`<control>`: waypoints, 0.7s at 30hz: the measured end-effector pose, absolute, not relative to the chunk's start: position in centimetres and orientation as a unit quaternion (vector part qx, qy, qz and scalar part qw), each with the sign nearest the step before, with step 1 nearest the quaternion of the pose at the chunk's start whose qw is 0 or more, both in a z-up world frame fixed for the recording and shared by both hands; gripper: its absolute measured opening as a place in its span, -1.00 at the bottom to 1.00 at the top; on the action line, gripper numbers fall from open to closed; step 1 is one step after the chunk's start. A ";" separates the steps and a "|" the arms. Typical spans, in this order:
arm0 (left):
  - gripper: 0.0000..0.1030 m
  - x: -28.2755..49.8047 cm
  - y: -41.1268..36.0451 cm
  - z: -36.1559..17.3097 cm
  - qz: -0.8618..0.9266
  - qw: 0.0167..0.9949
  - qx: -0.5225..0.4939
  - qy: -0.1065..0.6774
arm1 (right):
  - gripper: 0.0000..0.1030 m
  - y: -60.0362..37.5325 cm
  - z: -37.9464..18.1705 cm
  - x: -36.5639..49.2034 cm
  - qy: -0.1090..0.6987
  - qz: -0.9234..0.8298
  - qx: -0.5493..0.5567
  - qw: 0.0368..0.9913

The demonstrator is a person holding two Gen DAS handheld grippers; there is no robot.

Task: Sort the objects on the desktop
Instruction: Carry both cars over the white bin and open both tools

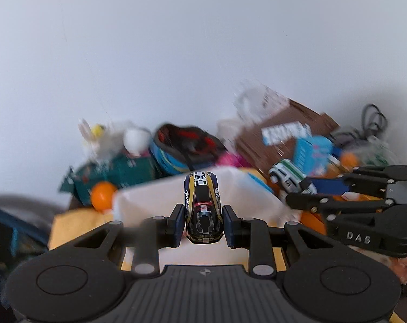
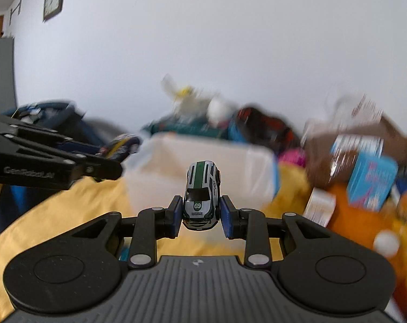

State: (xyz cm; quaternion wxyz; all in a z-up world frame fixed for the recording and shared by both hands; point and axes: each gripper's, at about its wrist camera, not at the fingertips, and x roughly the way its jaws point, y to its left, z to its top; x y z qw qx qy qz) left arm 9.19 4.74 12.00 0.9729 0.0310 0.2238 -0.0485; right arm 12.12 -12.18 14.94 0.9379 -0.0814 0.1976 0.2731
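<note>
A plain white wall [image 2: 230,53] fills the upper half of both views. In the right wrist view, a dark-framed wall clock [image 2: 53,0] hangs high at the far left, with a grey cabinet [image 2: 1,75] below it at the left edge. Coiled black cables [image 1: 373,119] sit against the wall at the far right of the left wrist view.

navy-gold striped toy car [image 1: 202,206], silver green-striped toy car [image 2: 202,194]

white bin [image 2: 203,167] stands on cloth [image 2: 55,215], boxes [image 2: 370,177] to its right
</note>
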 end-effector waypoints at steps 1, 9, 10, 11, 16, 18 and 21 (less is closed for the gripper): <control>-0.36 9.8 5.1 12.4 -0.046 0.974 0.031 0.218 | -0.36 -12.0 15.5 13.0 0.182 0.268 -0.081 0.943; -0.36 16.3 5.9 13.3 -0.001 0.977 0.071 0.200 | -0.36 -9.6 17.7 19.8 0.165 0.247 -0.054 0.954; -0.36 17.4 5.9 13.0 0.004 0.976 0.081 0.204 | -0.36 -9.4 17.8 20.7 0.172 0.241 -0.049 0.954; -0.36 18.2 6.0 12.5 0.002 0.974 0.088 0.210 | -0.36 -9.1 17.8 21.5 0.181 0.235 -0.044 0.954; -0.35 21.6 6.4 8.5 -0.009 0.950 0.102 0.295 | -0.35 -7.4 16.5 24.3 0.208 0.204 -0.082 0.953; -0.30 21.3 6.4 7.3 -0.013 0.946 0.093 0.311 | -0.34 -7.1 15.4 24.9 0.224 0.201 -0.089 0.949; -0.05 18.6 6.1 6.9 -0.022 0.950 0.093 0.297 | -0.24 -7.5 13.6 25.2 0.243 0.194 -0.087 0.946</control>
